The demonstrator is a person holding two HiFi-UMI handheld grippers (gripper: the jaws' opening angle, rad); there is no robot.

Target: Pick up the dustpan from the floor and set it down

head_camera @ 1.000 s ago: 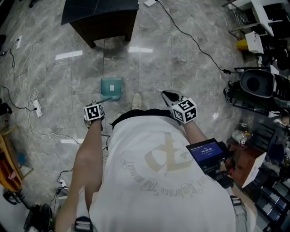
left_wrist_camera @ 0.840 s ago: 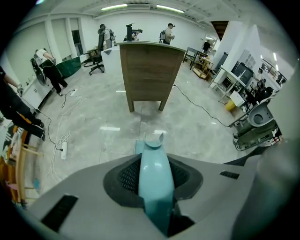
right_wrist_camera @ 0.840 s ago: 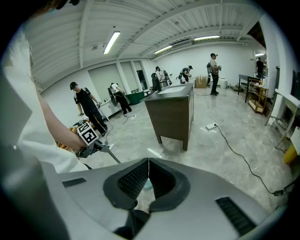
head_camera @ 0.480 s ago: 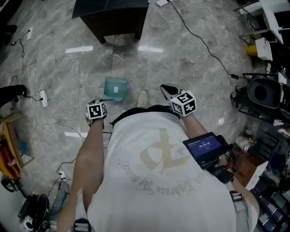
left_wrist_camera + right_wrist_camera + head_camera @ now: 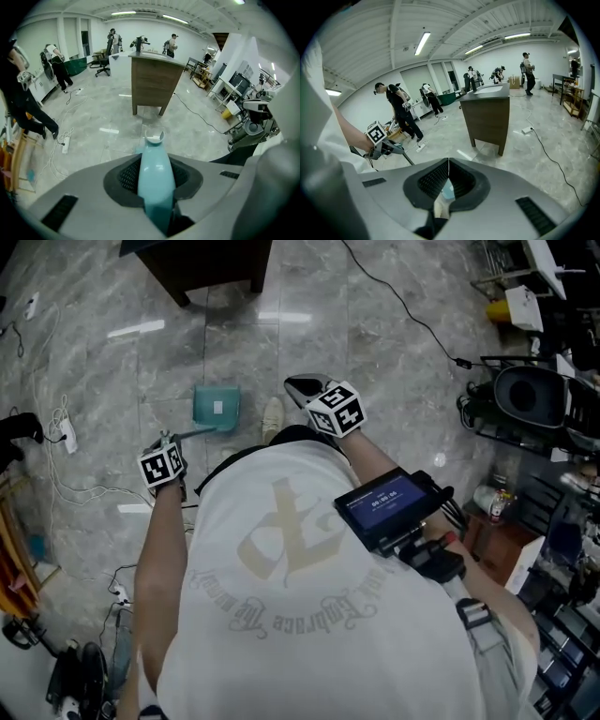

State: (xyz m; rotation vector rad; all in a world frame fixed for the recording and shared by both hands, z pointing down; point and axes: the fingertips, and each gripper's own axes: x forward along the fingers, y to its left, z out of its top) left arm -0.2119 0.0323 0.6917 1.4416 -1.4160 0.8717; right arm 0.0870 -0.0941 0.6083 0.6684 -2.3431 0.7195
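Note:
The teal dustpan (image 5: 217, 407) is low over the grey floor ahead of my feet, and its thin handle runs back to my left gripper (image 5: 174, 439). In the left gripper view the teal handle (image 5: 154, 178) fills the gap between the jaws, which are shut on it. Whether the pan touches the floor I cannot tell. My right gripper (image 5: 302, 387) is to the right of the pan, above a pale shoe (image 5: 272, 416). Its jaws meet at the tips (image 5: 448, 161) with nothing held. The left gripper (image 5: 389, 149) also shows in the right gripper view.
A dark wooden cabinet (image 5: 202, 263) stands on the floor beyond the pan. Cables and a power strip (image 5: 66, 432) lie at the left. Black equipment (image 5: 530, 399) and shelves crowd the right side. Several people stand far off (image 5: 54, 65).
My left gripper has risen toward me with the dustpan's handle in it, and the pan has come along. My right gripper has moved left and forward, nearer the pan.

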